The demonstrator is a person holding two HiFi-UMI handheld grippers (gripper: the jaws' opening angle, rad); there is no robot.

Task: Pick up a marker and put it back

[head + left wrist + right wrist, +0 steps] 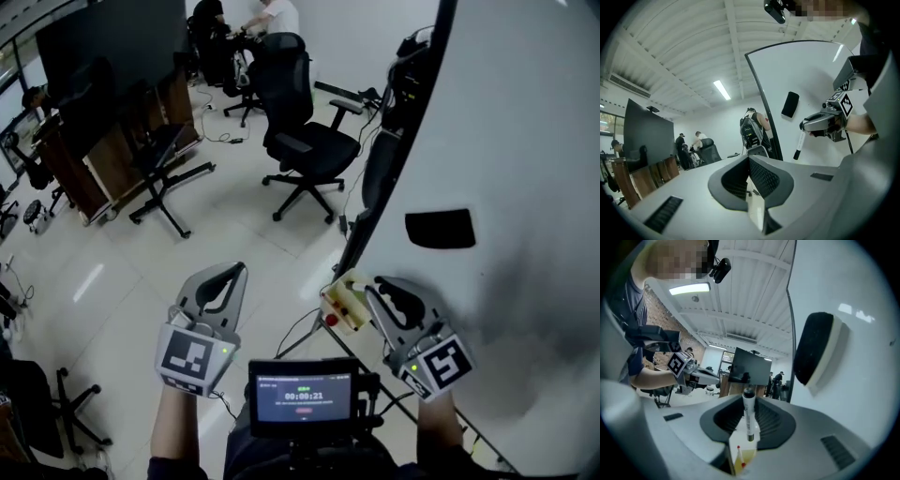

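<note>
A large whiteboard (506, 141) fills the right side and leans over a pale tiled floor (141, 291). A black eraser (441, 229) sticks to its face. Beyond the board's dark edge stands a black office chair (305, 141) on castors, with cables (220, 139) trailing over the floor behind it. At the left a big dark screen (103, 47) stands above wooden panels (89, 173). Two people (272, 14) are at the far end of the room. A small display (302, 395) glows near the bottom edge. A strip light (722, 90) shines on the ribbed ceiling.
</note>
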